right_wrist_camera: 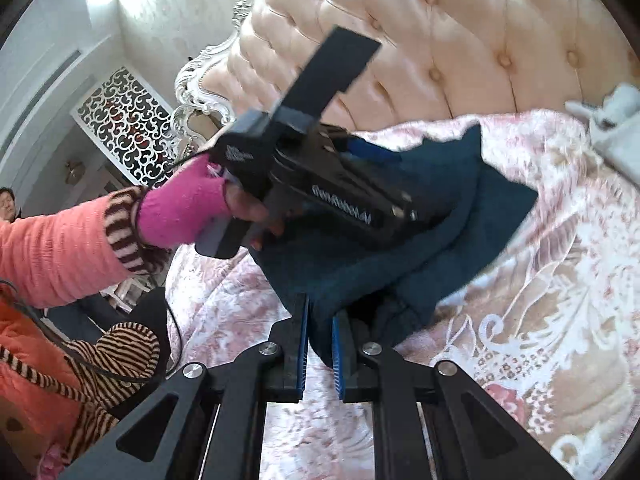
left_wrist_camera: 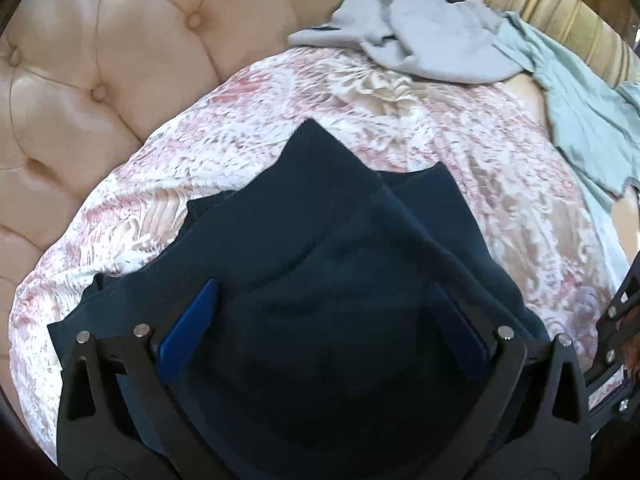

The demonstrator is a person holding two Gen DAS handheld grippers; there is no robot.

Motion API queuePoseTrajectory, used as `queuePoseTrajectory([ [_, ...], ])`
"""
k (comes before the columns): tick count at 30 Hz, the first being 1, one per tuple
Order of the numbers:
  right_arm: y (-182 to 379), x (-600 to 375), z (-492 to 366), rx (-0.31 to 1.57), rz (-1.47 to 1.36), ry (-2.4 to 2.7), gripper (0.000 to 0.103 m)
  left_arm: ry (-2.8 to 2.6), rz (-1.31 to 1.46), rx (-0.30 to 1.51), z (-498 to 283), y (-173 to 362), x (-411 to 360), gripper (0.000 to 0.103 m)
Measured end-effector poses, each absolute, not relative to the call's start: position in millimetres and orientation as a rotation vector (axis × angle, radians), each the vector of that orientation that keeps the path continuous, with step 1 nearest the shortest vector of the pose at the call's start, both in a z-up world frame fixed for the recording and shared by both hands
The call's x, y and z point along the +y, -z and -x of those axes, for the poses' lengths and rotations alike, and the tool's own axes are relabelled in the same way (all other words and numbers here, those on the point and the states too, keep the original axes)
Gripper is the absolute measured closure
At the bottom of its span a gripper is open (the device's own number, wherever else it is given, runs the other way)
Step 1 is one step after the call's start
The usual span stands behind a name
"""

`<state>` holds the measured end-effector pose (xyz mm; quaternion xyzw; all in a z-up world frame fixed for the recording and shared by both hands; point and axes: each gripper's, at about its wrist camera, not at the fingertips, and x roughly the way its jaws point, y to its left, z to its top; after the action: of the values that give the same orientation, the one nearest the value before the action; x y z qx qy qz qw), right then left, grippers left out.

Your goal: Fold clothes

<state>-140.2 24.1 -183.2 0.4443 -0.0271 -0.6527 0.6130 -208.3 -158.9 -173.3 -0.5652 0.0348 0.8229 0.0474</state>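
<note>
Behind your work stood a tufted peach headboard (left_wrist_camera: 100, 80), and under it a pink floral bedspread (left_wrist_camera: 460, 152) covered the bed. Your dark navy garment (left_wrist_camera: 320, 240) lay bunched at the centre of the spread, its near part swallowed in shadow. Your left gripper (left_wrist_camera: 320, 320) stood released, blue pads spread wide over the cloth; whether they touched it you could not tell. Your right gripper (right_wrist_camera: 320, 336) was clenched on a fold of that garment's near edge. At one o'clock a grey garment (left_wrist_camera: 420, 40) and a pale green one (left_wrist_camera: 580, 120) lay crumpled, partly cut off. Your left hand (right_wrist_camera: 240, 204) was blurred.
</note>
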Motion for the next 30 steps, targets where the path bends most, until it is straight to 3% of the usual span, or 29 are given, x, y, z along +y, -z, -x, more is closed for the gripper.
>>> queuePoseTrajectory([
  [7,198.3,29.1,134.1,-0.014,-1.141,1.516,0.089,-2.526,1.7,0.091,204.6,172.9,-159.7,0.0],
  [13,152.1,54.2,134.9,0.0,-1.023,1.794,0.088,-2.588,1.585,0.157,205.2,145.5,-155.0,0.0],
  [17,145.1,18.2,135.3,0.066,-1.006,1.885,0.088,-2.548,1.659,0.119,232.0,160.3,-157.2,0.0],
  [20,176.2,-9.9,143.1,0.166,-1.128,1.84,0.087,-2.483,1.748,0.07,243.3,184.2,-160.3,0.0],
  [24,188.5,18.6,156.7,-0.002,-1.185,1.754,0.085,-2.487,1.711,0.055,242.0,184.3,-162.5,0.0],
  [30,174.7,50.5,191.5,-0.068,-1.105,1.989,0.08,-2.53,1.521,0.01,199.4,152.4,-150.4,0.0],
])
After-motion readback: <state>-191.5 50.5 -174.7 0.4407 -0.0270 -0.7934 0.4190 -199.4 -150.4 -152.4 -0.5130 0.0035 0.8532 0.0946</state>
